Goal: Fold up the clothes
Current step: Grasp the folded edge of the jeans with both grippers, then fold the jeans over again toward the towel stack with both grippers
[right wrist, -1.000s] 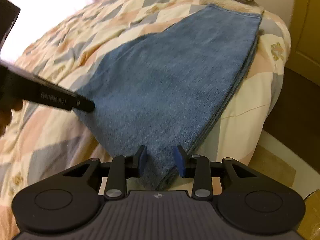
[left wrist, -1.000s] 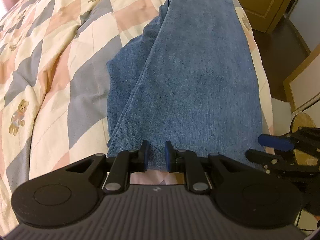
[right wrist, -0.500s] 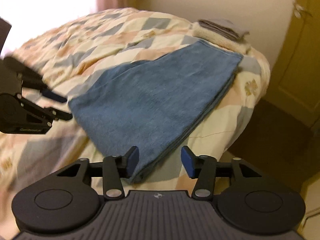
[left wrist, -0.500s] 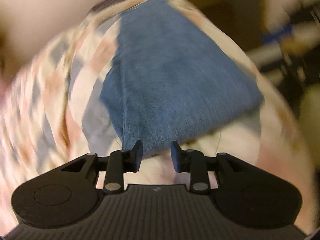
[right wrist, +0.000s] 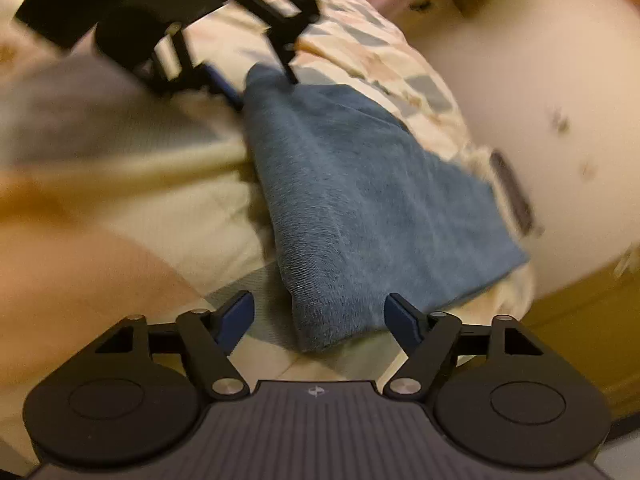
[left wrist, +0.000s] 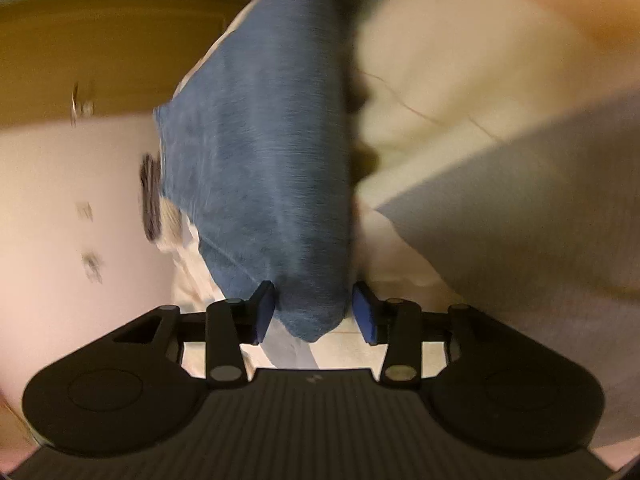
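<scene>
The folded jeans (right wrist: 360, 200) are laid on the patchwork quilt (right wrist: 380, 60) of a bed. One near corner is seen between the jaws of the right gripper (right wrist: 318, 316), the other between the jaws of the left gripper (left wrist: 314, 312). Both pairs of jaws are opening; on the right, clear gaps are seen on either side of the denim, and on the left the pads appear to stand just off it, so nothing seems to be gripped. The step in hand is judged to be a fresh grasp at the two corners. It would be done well if every layer were gathered between the pads before closing, and both corners were lifted together. No readable brand, label or writing can be made out; both views are blurred.
</scene>
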{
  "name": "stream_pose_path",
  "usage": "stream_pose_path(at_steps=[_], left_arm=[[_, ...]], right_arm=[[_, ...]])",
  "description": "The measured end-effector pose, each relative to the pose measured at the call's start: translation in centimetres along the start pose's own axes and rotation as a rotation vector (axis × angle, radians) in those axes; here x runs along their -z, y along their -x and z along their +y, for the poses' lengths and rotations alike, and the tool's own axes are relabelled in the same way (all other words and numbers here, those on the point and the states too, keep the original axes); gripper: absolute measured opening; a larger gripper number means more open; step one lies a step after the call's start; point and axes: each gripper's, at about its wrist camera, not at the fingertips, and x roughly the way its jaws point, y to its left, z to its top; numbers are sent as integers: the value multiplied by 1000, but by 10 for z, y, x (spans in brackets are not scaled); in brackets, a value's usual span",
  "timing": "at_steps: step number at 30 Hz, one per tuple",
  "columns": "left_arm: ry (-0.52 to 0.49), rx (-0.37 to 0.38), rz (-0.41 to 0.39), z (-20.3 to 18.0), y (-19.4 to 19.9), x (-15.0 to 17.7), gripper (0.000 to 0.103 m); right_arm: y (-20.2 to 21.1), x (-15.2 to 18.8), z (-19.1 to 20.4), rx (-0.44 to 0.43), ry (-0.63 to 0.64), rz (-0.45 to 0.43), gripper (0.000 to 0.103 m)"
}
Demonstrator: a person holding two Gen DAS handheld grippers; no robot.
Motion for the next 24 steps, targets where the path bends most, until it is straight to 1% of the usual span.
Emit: stream_pose_path(at_steps=[3, 5, 6, 7, 8, 9, 10, 11, 14, 16, 20, 24], left_arm=[[-46, -43, -23, -11, -7, 2, 38], [-67, -54, -41, -14, -12, 4, 34], [-68, -48, -49, -14, -14, 5, 33], [-56, -33, -59, -11, -14, 6, 32], [-42, -21, -70, -7, -13, 8, 30], [-30, -11, -80, -3, -11, 10, 28], [-22, -1, -91, 1, -10, 12, 27], [-14, 8, -102, 5, -8, 15, 26], [29, 49, -114, 28, -2, 16, 22], [114, 100, -108, 52, 3, 17, 21], [255, 186, -113, 101, 9, 24, 19], [375, 270, -111, 155, 3, 28, 19]], right_arm=[[-12, -1, 18, 79, 124, 2, 75], [-21, -1, 24, 118, 179, 6, 75], [-26, -2, 25, 126, 195, 14, 73], [-30, -2, 26, 133, 211, 23, 67], [-34, -2, 24, 118, 217, 34, 59], [-37, -2, 22, 97, 222, 49, 42], [-40, -1, 20, 88, 229, 62, 36], [-40, 0, 16, 67, 230, 58, 36], [-37, -4, -6, -24, 192, 63, 29], [-35, -8, -26, -100, 151, 68, 24], [-25, -16, -83, -298, 42, 62, 22], [-31, -17, -145, -543, -98, 62, 22]])
